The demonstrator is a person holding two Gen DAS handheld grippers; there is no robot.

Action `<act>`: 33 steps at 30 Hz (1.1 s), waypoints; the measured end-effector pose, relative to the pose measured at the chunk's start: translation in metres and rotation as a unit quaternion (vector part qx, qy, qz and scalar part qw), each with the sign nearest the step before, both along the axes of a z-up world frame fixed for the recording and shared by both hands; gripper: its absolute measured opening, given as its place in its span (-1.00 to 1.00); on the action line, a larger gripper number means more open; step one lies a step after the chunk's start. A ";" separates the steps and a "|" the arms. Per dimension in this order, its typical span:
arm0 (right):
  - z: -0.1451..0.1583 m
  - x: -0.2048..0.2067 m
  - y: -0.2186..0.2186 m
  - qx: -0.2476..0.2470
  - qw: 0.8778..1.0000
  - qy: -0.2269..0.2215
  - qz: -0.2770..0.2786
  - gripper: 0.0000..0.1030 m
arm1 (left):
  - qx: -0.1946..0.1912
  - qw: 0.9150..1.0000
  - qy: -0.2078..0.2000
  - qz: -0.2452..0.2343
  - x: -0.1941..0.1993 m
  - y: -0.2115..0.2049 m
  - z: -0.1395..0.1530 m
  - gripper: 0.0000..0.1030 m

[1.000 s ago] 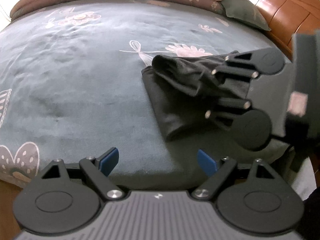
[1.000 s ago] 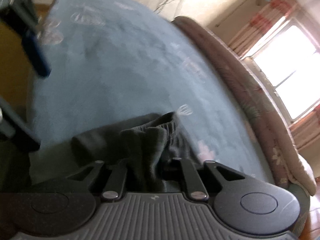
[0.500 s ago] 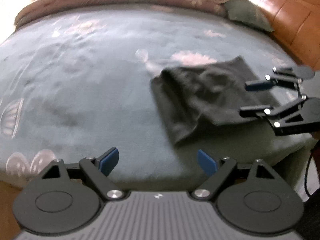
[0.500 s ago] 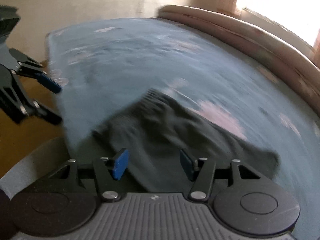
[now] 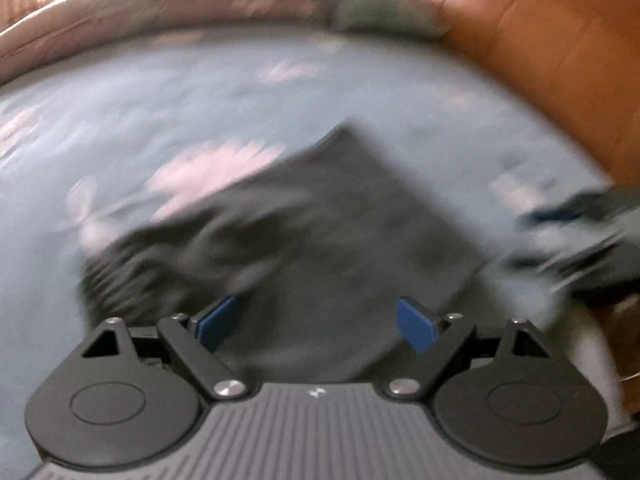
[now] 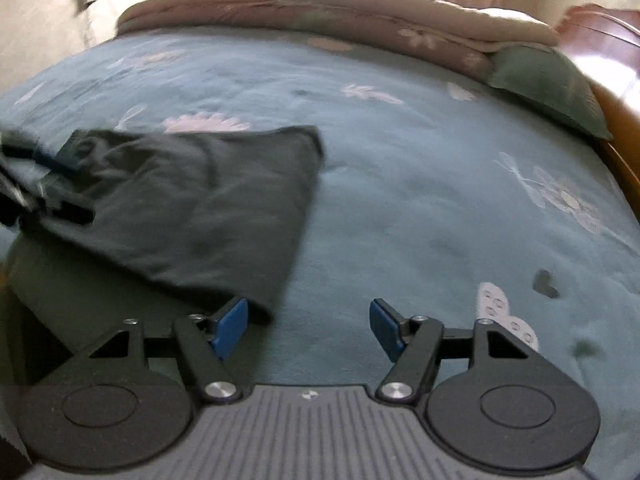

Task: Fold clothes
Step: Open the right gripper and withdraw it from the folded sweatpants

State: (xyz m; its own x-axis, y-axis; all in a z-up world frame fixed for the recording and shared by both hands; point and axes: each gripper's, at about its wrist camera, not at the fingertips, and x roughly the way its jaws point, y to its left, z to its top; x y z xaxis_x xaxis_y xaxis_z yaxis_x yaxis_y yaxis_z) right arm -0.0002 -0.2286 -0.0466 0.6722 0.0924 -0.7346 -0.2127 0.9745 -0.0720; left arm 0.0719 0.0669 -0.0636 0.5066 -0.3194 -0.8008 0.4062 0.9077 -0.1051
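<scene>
lies folded on the bed, near its front edge: a dark grey garment, flat on the teal flowered bedspread, one corner toward the middle of the bed, the ribbed end wrinkled. touches neither gripper.

hangs above the garment's near part, left gripper, blue fingers spread wide with only cloth seen far below between them, nothing gripped. heavily blurred in the left wrist view; shows in the right wrist view as a dark smear at the garment's left side.

hovers over bare bedspread just beside the garment's right edge, right gripper, blue fingers apart and opening further, nothing between them but bedding. left fingertip close to the garment's near corner; contact cannot be told. appears in the left wrist view only as a blurred shape by the bed's right edge.

sits along the far edge of the bed, a rolled pink quilt, with a green pillow at the far right corner against the wooden headboard.
</scene>
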 end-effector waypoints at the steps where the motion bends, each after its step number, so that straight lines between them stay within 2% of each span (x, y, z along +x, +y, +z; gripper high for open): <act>1: 0.001 0.001 -0.003 0.003 1.000 -0.005 -0.006 0.24 | -0.006 1.000 0.008 0.011 0.002 0.013 -0.007 0.56; 2: 0.002 0.005 -0.005 0.006 1.000 -0.009 -0.011 -0.09 | -0.023 1.000 0.013 0.015 0.001 0.024 -0.009 0.57; 4: 0.005 0.015 -0.009 0.019 1.000 -0.018 -0.015 -0.33 | -0.065 0.998 0.018 0.012 -0.002 0.042 -0.005 0.57; 8: 0.005 0.042 0.001 0.056 0.998 -0.029 0.017 -0.34 | -0.025 1.000 0.008 -0.005 -0.004 0.031 -0.004 0.57; 10: -0.002 0.053 0.011 0.071 0.997 -0.019 0.039 -0.35 | -0.015 1.000 0.007 -0.008 -0.003 0.027 -0.005 0.57; 12: -0.025 0.062 0.021 0.059 0.997 0.013 0.057 -0.35 | -0.021 1.000 0.010 -0.006 -0.002 0.029 -0.005 0.57; 14: -0.037 0.060 0.020 0.054 0.997 0.007 0.060 -0.35 | -0.030 0.999 0.013 -0.006 -0.001 0.033 -0.005 0.57; 16: -0.028 0.059 0.013 0.056 0.997 0.013 0.050 -0.36 | -0.040 0.999 0.018 0.001 -0.001 0.036 0.000 0.57; 17: -0.021 0.056 0.012 0.052 0.998 0.002 0.048 -0.36 | -0.045 0.999 0.021 0.006 0.000 0.037 0.004 0.58; 21: -0.003 0.054 0.015 0.077 0.995 -0.031 0.053 -0.36 | -0.077 0.997 -0.008 0.005 0.008 0.033 0.023 0.66; 22: -0.006 0.057 0.018 0.083 0.995 -0.023 0.057 -0.36 | -0.081 0.997 -0.013 0.003 0.013 0.031 0.024 0.67; 25: -0.029 0.064 0.029 0.080 0.995 0.017 0.065 -0.35 | -0.053 0.998 -0.020 0.019 0.027 0.028 0.014 0.67; 27: -0.037 0.056 0.024 0.093 0.994 0.009 0.061 -0.34 | -0.011 0.999 -0.008 0.049 0.034 0.035 0.000 0.65; 30: -0.025 0.056 0.013 0.120 0.992 0.015 0.048 -0.34 | -0.041 0.998 -0.007 0.049 0.030 0.049 0.000 0.66; 33: -0.010 0.073 0.018 0.098 0.994 -0.014 0.044 -0.33 | -0.066 0.997 -0.022 0.040 0.028 0.051 0.012 0.68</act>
State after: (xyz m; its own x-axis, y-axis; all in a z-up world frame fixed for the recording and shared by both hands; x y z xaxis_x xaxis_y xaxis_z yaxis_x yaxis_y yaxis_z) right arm 0.0732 -0.2105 -0.0561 0.6747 0.2916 -0.6781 -0.2985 0.9480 0.1107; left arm 0.0999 0.1175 -0.0511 0.5679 -0.3772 -0.7315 0.3391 0.9171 -0.2096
